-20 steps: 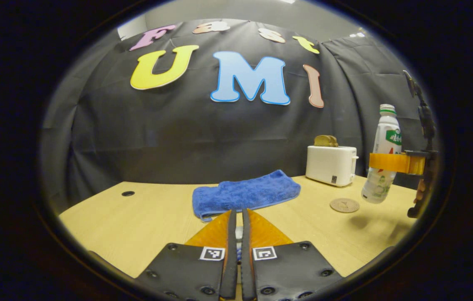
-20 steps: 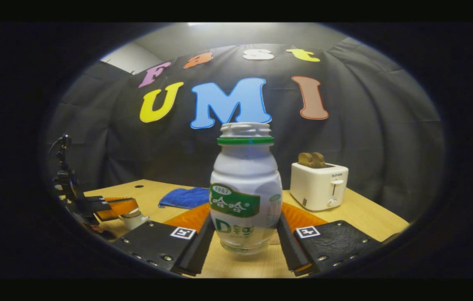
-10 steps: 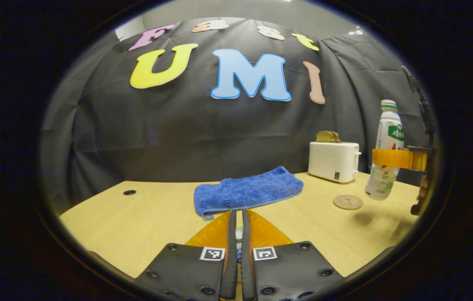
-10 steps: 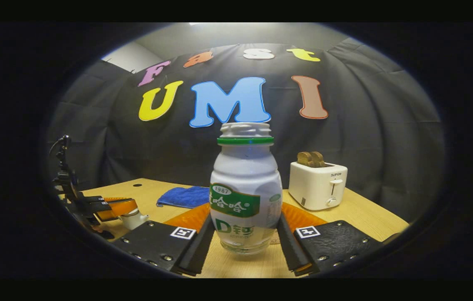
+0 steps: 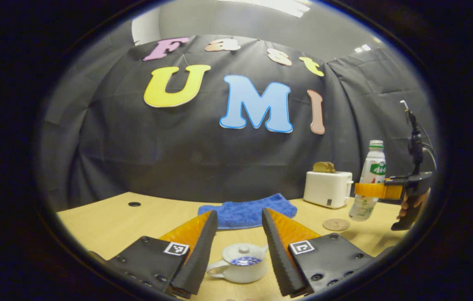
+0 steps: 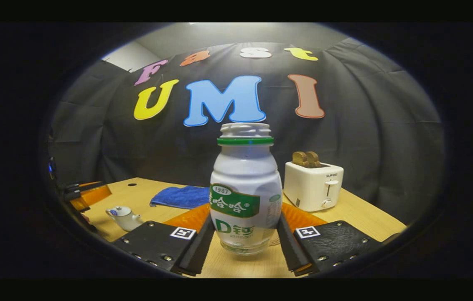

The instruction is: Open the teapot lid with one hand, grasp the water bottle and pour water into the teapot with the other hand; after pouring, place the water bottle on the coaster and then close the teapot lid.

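Low at centre frame in the left gripper view sat the teapot (image 5: pixel 240 267), lid on, between the spread left gripper (image 5: pixel 236 246). Upright at far right, water bottle (image 5: pixel 369 179) clamped in the right gripper (image 5: pixel 376 190), just right of the coaster (image 5: pixel 336 224).

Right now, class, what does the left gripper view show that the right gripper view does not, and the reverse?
Left gripper view: a hand on the right gripper's handle; the open left gripper astride the teapot. Right gripper view: the uncapped mouth of the water bottle, close up. Both: teapot with lid on, blue towel, toaster.
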Motion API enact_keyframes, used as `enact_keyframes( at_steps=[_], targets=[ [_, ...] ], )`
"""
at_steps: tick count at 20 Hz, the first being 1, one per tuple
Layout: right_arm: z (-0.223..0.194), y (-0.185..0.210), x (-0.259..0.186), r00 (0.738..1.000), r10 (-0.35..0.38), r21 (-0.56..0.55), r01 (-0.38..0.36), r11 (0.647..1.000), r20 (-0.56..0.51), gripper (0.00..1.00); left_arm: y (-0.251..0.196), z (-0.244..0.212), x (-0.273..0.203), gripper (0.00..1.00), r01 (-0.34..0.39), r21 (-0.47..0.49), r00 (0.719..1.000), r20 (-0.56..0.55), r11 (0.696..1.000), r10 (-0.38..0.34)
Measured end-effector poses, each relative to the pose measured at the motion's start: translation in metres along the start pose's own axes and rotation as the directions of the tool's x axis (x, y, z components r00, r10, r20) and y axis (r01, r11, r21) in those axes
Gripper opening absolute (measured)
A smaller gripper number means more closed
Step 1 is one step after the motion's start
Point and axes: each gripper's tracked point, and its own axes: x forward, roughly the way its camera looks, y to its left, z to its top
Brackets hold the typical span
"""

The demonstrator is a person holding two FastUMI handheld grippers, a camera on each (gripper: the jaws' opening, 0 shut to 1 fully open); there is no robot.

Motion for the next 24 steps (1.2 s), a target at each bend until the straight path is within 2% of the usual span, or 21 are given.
enact_keyframes(
  at_steps=[3, 10, 16, 24],
  targets=[
    [-0.003, -0.017, 0.015, 0.999, -0.038, -0.003, 0.038, 0.999, -0.024, 0.72, 0.003, 0.016, -0.009, 0.84, 0.010, -0.035, 0.999, 0.048, 0.999, -0.009],
    [-0.026, -0.035, 0.048, 0.991, -0.104, -0.044, 0.101, 0.994, -0.079, 0.72, 0.008, 0.027, -0.013, 0.84, 0.019, -0.083, 0.998, 0.065, 0.996, -0.014],
    [-0.044, -0.038, 0.079, 0.987, -0.119, -0.067, 0.112, 0.991, -0.104, 0.72, -0.001, 0.016, -0.011, 0.84, 0.028, -0.057, 0.999, 0.039, 0.998, -0.026],
    [-0.057, -0.033, 0.087, 0.987, -0.102, -0.044, 0.097, 0.994, -0.124, 0.72, -0.011, 0.014, -0.012, 0.84, 0.047, -0.030, 0.998, 0.037, 0.998, -0.046]
  ],
)
